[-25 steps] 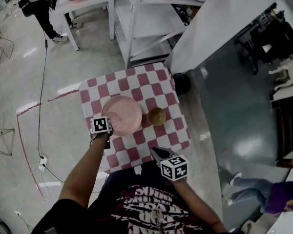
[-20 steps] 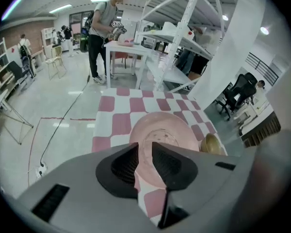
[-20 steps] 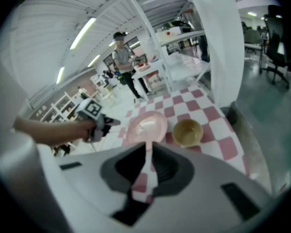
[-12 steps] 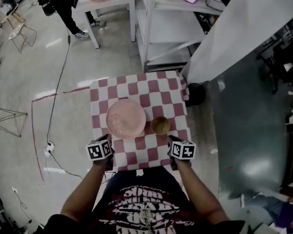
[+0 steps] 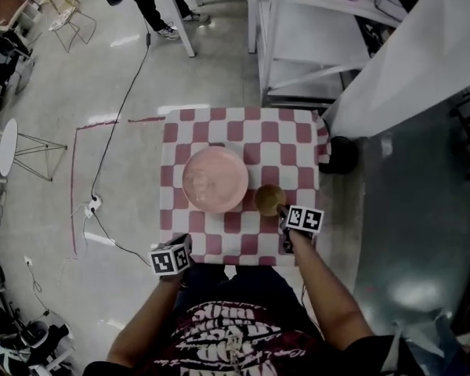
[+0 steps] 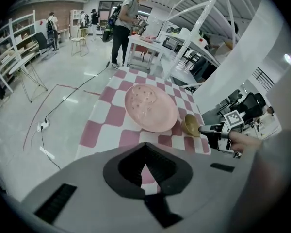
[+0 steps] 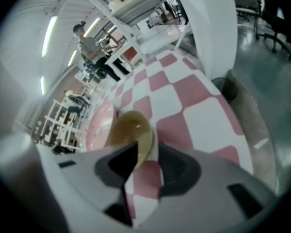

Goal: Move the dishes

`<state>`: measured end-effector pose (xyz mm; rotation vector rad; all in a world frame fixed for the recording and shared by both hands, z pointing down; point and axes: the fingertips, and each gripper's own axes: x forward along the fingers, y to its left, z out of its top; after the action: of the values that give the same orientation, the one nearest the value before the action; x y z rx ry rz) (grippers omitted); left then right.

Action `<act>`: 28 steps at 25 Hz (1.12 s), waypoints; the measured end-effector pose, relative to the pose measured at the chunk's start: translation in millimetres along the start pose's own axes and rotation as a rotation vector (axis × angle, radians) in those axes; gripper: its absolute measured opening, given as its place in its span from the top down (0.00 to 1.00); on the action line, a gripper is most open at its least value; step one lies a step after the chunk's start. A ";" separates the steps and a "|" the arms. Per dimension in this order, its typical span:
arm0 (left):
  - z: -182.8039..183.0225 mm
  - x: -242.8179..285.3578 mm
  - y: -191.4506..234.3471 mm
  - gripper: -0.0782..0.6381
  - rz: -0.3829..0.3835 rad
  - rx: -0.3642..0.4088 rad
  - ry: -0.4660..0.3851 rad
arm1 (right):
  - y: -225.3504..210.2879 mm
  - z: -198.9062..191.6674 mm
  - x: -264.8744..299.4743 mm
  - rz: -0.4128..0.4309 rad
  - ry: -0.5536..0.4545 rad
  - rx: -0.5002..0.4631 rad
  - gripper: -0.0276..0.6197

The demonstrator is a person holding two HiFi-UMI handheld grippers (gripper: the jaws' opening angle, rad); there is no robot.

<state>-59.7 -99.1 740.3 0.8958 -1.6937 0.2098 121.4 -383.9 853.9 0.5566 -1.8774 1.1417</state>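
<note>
While standing at the near edge of the small table (image 5: 243, 116) with its red-and-white checked cloth, holds a gripper in each hand. Has the right gripper (image 7: 148, 147) down at the yellow-brown bowl (image 5: 268, 199), jaws apart and astride the near rim: one jaw inside the bowl, the other outside, neither seen pressing on it. Has just been opening these jaws, with that rim between them. Holds the left gripper (image 6: 145, 154) out off the table's near left corner, over the floor, well apart from both dishes. Has just been closing its jaws; jaws together, nothing between them.

Bowl upright on the cloth, toward the near right part of the table. Pink plate (image 5: 215, 179) flat on the middle of the cloth, just beside the bowl on its left; cannot tell whether the two rims touch. Faint spots on the plate's face in the left gripper view.

Beyond the far edge of the table, white metal shelving (image 5: 298, 45) and a slanted white panel (image 5: 407, 53). Farther off, a person (image 6: 122, 23) on their feet at a white table (image 6: 143, 43) with something pink on it. On the pale, shiny floor to the left, a red line of tape (image 5: 73, 186) and a round white stool (image 5: 8, 147) on thin legs
</note>
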 end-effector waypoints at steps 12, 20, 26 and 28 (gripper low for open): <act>5.3 16.4 2.1 0.85 -0.024 0.063 -0.013 | 6.1 11.5 -5.5 -0.025 -0.005 0.046 0.90; 19.4 15.6 -1.9 0.85 -0.092 0.160 0.006 | 92.9 21.8 4.0 0.064 0.015 0.046 0.90; 15.0 -6.6 21.7 0.85 -0.101 0.106 0.024 | 134.2 35.1 50.2 0.023 0.061 -0.037 0.90; 13.2 -14.0 32.6 0.85 -0.106 0.069 0.020 | 139.6 36.2 64.8 -0.012 0.070 -0.075 0.90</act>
<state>-90.1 -77.7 733.5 1.0288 -1.6237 0.2052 -29.9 -344.4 830.8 0.4803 -1.8462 1.0651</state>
